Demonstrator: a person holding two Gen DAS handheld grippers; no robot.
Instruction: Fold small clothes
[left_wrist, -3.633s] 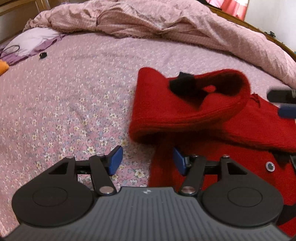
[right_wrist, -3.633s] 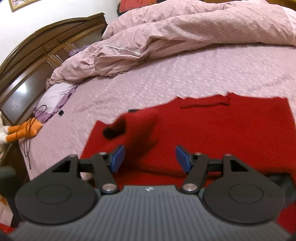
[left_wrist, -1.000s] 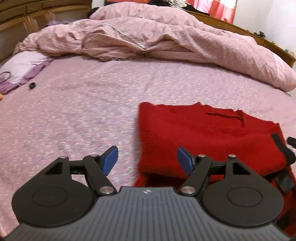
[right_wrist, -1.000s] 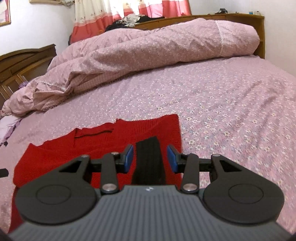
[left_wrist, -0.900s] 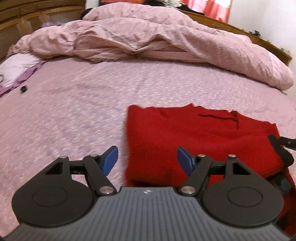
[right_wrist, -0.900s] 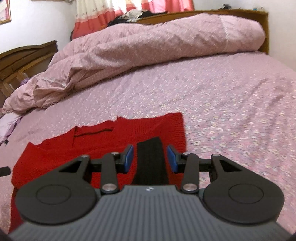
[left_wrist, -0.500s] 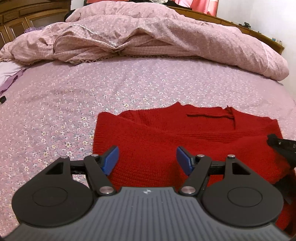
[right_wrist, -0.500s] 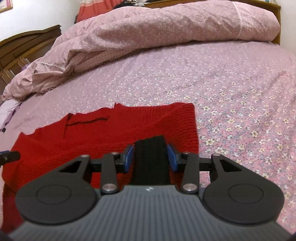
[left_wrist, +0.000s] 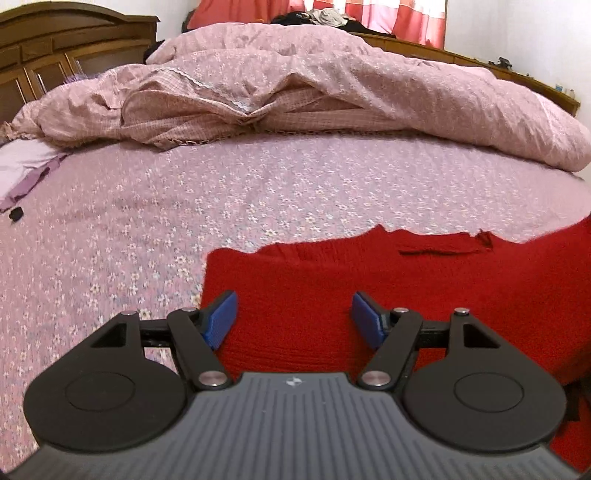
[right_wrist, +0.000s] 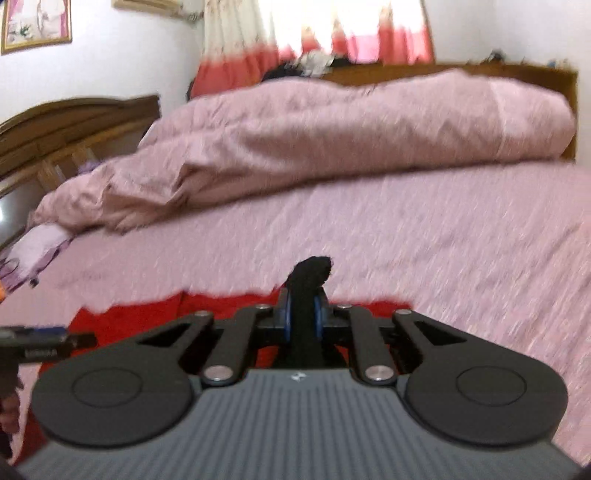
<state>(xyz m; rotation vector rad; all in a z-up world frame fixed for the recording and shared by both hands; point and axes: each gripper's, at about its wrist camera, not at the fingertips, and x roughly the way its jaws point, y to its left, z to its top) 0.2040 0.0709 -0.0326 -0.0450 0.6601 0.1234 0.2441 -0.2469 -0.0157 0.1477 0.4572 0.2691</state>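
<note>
On the pink flowered bed (left_wrist: 258, 192) lies my red sweater (left_wrist: 369, 280), close to me and flat on the sheet. I think the folding is partly done. The left side looks turned in, because the left edge is straight and thick, and the neck line shows near the top. There is more to do, I guess: the right side and then folding it in half.

My right gripper (right_wrist: 303, 314) has just been closing, and now its blue pads (right_wrist: 287, 314) are pressed tight on a black band (right_wrist: 308, 280). The band sticks up past the tips. It looks like trim from the sweater's right part, but the picture is blurry, so I am not sure which part it is.

My left gripper (left_wrist: 293, 314) is spread wide over the sweater's left part. Nothing is between its pads. I cannot tell if it touches the cloth.

The sweater is knit and thick and soft. It looks smooth here, with no big lumps. The top edge is a bit wavy.

A puffy pink quilt (left_wrist: 332, 92) sits far back, well away from the sweater.
</note>
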